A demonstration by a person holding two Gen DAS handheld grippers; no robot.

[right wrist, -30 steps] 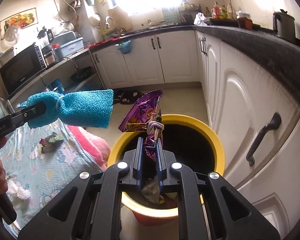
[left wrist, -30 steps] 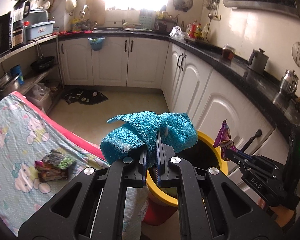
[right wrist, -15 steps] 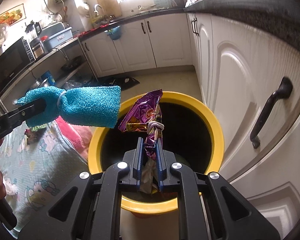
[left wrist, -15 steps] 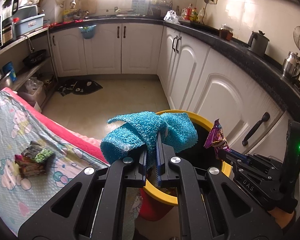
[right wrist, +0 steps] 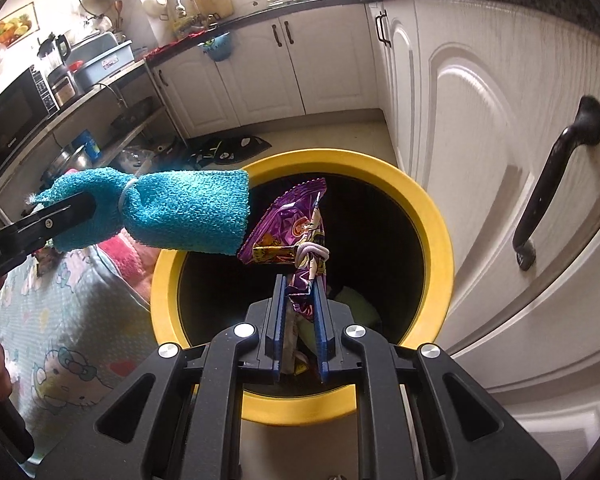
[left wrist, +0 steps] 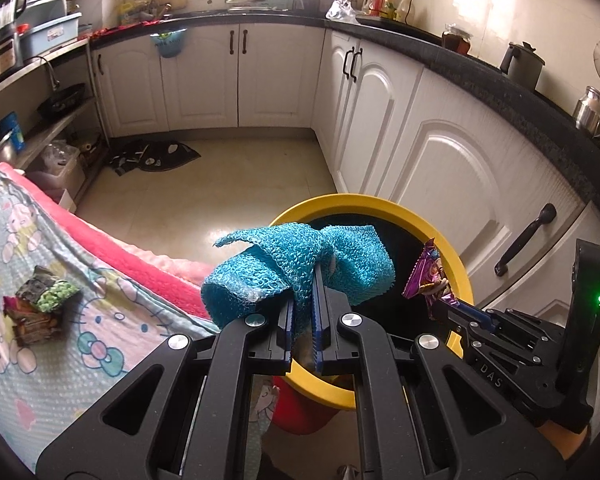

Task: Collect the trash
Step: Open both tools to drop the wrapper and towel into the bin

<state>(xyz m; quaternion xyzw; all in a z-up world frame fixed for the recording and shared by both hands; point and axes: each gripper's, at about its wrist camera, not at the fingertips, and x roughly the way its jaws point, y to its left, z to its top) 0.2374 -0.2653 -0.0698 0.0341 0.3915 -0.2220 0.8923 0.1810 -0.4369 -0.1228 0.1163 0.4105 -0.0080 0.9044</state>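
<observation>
Where gripped, purple wrapper (right wrist: 296, 236) upright.

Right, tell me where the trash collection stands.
Done: some rubbish already lies in the yellow-rimmed bin. In hand: the left gripper is shut on a blue cloth above the rim, and the right gripper, its jaws opening, has a purple wrapper between them over the bin's mouth. Left: both drops, plus the wrappers on the patterned bedspread.
</observation>
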